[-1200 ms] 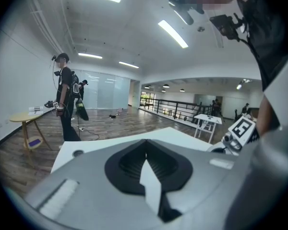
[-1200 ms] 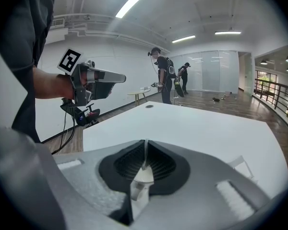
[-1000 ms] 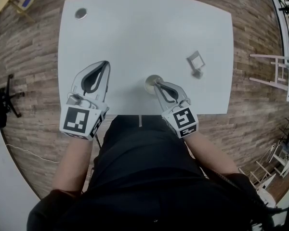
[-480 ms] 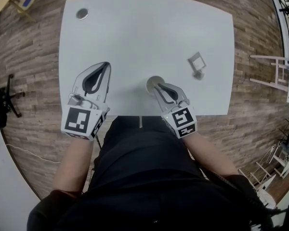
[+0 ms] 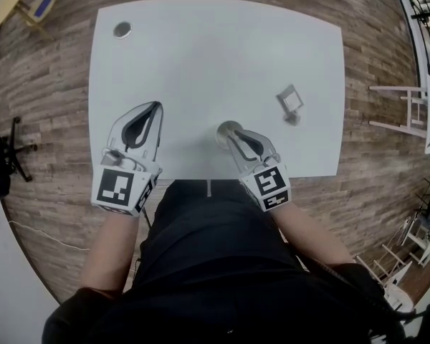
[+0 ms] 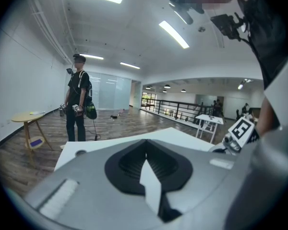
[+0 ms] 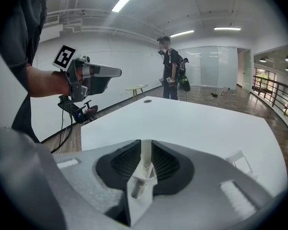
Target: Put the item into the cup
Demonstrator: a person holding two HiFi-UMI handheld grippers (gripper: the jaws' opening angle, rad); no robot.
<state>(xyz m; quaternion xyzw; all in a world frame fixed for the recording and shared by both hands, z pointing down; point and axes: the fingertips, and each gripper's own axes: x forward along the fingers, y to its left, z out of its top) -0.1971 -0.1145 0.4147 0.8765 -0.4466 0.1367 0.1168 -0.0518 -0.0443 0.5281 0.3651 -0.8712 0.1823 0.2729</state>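
Notably, right gripper (image 5: pixel 231 129) just opening narrowly, item (image 7: pixel 137 189) between jaws over cup (image 5: pixel 221 130); a snag could tip cup off worktop (image 5: pixel 201 63) edge. Left gripper (image 5: pixel 153 109) closed.

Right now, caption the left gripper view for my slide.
Shut left tongs over the white table; a person stands beyond.

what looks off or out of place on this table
Nothing stands out: the cup stands upright near the table's front edge, a small clip-like item lies apart to its right, nothing spilled.
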